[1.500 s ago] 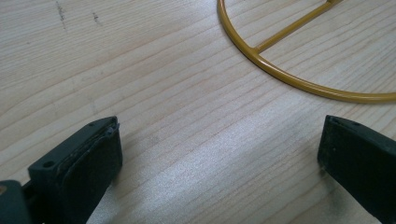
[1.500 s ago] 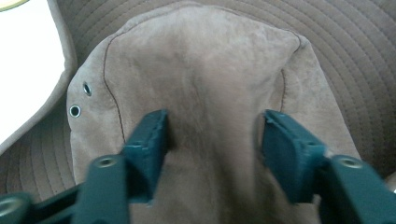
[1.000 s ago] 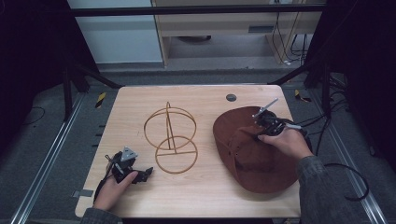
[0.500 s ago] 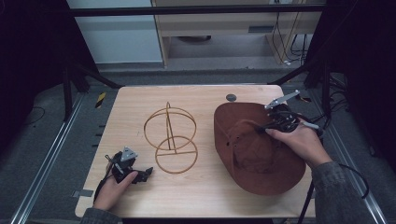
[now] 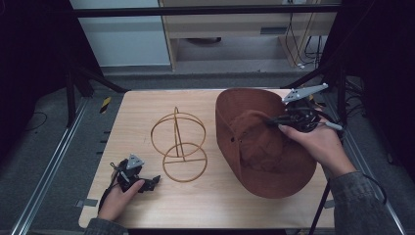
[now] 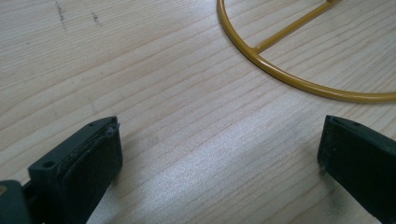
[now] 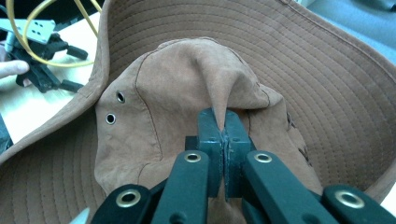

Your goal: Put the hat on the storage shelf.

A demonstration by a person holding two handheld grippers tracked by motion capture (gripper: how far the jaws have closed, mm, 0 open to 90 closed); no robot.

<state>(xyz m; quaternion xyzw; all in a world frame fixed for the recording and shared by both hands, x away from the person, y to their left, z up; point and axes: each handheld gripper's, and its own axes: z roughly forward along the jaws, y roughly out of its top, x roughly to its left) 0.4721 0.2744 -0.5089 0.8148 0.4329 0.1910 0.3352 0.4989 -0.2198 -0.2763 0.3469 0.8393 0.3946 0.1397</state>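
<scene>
One hat (image 5: 266, 142), one stand (image 5: 178, 142), and they're not together yet; I'd call this roughly the first third of the job.

Done so far, judging from how things lie: the right gripper (image 5: 275, 121) has a pinch on the brown hat's crown. In the right gripper view the jaws are pressed together on a fold of crown fabric (image 7: 219, 100), cloth tented up between them. Far side of the brim is tipped up off the table (image 5: 147, 105), near side looks to rest on the wood, so the hat is only partly lifted.

Hat location: right half of the table, well apart from the gold wire stand, which sits upright at centre-left.

Left gripper (image 5: 147, 183) is low at the near-left corner, just beside the stand's base ring (image 6: 299, 81) but not touching it. Jaws wide apart, nothing between them, bare wood below. Looks parked, maybe ready to steady the base.

Left to do, my guess:
- get the hat fully clear of the table
- carry it left over the stand
- lower the crown onto the top hoop
- let go

Risk I'd flag: a single pinch on soft fabric means the hat hangs lopsided, and the brim could catch the wire and shove the light stand sideways.
</scene>
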